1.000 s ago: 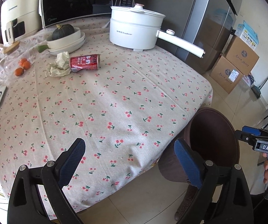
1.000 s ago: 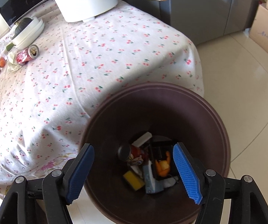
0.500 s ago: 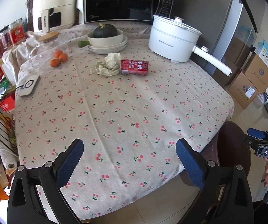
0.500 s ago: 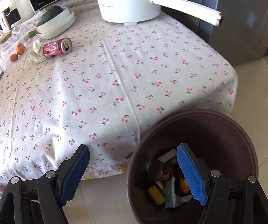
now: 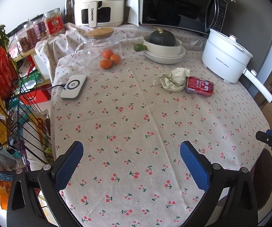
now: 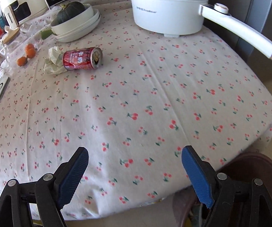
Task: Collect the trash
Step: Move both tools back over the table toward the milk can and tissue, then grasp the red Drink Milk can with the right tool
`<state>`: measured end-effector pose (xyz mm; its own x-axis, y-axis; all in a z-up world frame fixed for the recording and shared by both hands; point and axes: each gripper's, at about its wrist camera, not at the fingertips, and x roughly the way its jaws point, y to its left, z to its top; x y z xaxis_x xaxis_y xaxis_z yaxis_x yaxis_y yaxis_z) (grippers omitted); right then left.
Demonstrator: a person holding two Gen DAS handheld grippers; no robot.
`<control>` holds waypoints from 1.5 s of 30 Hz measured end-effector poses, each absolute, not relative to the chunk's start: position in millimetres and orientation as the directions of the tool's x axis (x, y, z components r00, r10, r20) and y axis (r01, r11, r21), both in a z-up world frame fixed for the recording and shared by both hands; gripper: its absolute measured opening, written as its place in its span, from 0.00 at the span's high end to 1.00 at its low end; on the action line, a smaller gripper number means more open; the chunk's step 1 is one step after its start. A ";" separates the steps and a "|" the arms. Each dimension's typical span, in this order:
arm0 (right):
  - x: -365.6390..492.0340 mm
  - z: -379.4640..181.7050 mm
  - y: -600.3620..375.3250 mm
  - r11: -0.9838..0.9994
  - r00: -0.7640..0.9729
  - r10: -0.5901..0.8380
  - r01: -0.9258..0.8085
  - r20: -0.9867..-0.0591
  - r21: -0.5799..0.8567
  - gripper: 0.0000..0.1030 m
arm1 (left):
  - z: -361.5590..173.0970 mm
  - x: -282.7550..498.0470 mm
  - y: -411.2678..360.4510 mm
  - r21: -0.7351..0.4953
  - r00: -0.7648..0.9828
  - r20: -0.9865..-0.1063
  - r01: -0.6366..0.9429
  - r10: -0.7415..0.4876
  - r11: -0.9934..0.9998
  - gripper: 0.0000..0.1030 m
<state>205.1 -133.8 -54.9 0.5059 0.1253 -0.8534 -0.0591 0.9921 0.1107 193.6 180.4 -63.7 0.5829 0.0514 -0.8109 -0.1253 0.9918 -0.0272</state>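
Both grippers [image 5: 131, 162] [image 6: 135, 167] empty, freshly wider apart; can [image 6: 83, 58] mouth only in right view.

The table carries one red can [image 5: 199, 86], one crumpled paper wad [image 5: 171, 79], three oranges [image 5: 109, 59] and one squash [image 5: 162, 37]. One white pot [image 5: 225, 60], one glass jug [image 5: 98, 50], one microwave [image 5: 179, 5] and one brown bin [image 6: 253, 172] are visible.

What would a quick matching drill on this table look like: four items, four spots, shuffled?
Items:
1. red can
2. dark squash
3. oranges
4. brown bin

Spots:
A. in the white bowl
B. on the floor past the table edge
C. on its side against the crumpled paper
D. by the glass jug

Pairs: 1-C, 2-A, 3-D, 4-B
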 end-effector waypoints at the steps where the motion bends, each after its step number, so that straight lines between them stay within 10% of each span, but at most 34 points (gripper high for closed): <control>1: 214.2 -55.5 -125.4 0.992 0.508 0.123 -0.065 -0.853 0.104 0.18 | -65.5 196.9 184.3 -0.029 0.577 -0.815 -0.140 0.057 0.990 0.00; 28: 377.9 -110.8 5.6 1.000 0.598 0.013 -0.021 -0.801 0.001 0.10 | -109.7 213.2 248.6 -0.048 0.489 -0.866 -0.294 0.107 0.955 0.00; 45: 374.7 -107.8 -35.5 0.961 0.576 0.262 -0.233 -0.774 0.152 0.12 | -122.5 233.8 199.6 -0.038 0.495 -0.867 -0.180 0.057 0.983 0.00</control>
<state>374.7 -35.5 -107.8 0.5760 0.2624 -0.7742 -0.2329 0.9605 0.1523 233.8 199.6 -122.5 0.4953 0.0566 -0.8669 -0.1795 0.9830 -0.0384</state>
